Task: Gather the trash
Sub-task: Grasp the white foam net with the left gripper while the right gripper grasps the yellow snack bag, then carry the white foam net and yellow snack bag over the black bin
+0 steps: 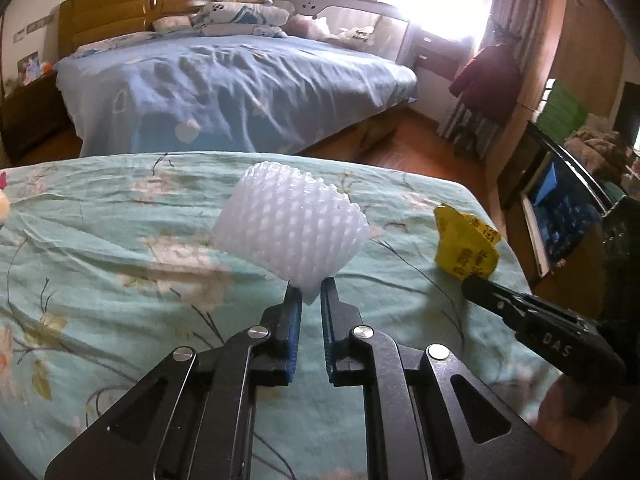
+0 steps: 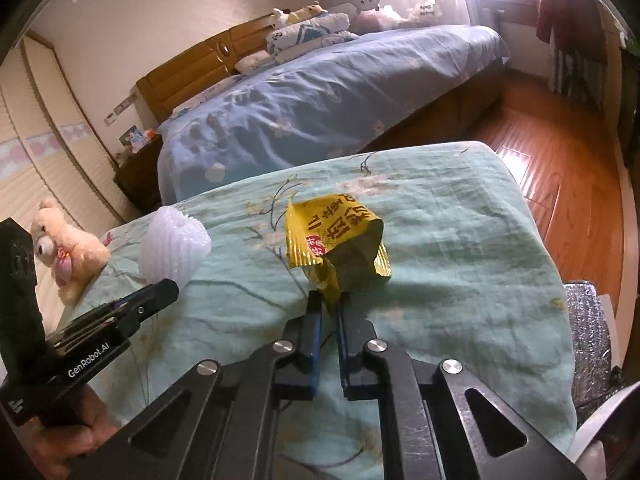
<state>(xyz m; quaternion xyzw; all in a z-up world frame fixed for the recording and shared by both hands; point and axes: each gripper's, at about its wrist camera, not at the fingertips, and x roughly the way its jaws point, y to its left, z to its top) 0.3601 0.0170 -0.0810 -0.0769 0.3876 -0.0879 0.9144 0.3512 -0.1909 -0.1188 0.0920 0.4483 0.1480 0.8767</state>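
I have my left gripper (image 1: 310, 296) pinched nearly closed on the bottom rim of the white foam-mesh fruit sleeve (image 1: 290, 230), taking it by the edge because the tube is too wide and soft to span whole; it stands up from the fingertips toward twelve o'clock, apparently clear of the mint-green floral bedspread (image 1: 100, 240) that covers the surface I am working over. My right gripper (image 2: 329, 300) is likewise clamped almost fully together, on the twisted tail of the crumpled yellow foil snack wrapper (image 2: 334, 242), the thin end giving the pads something flat to bite while the opened pouch flares out above at twelve o'clock. In the left wrist view the wrapper sits at about three o'clock of the sleeve; in the right wrist view the sleeve sits at nine o'clock of the wrapper, with a cream plush bear (image 2: 66, 246) beyond it at the bedspread's edge. Taking one piece in each hand lets me, I judge, carry both off together; I see no bin in either view.
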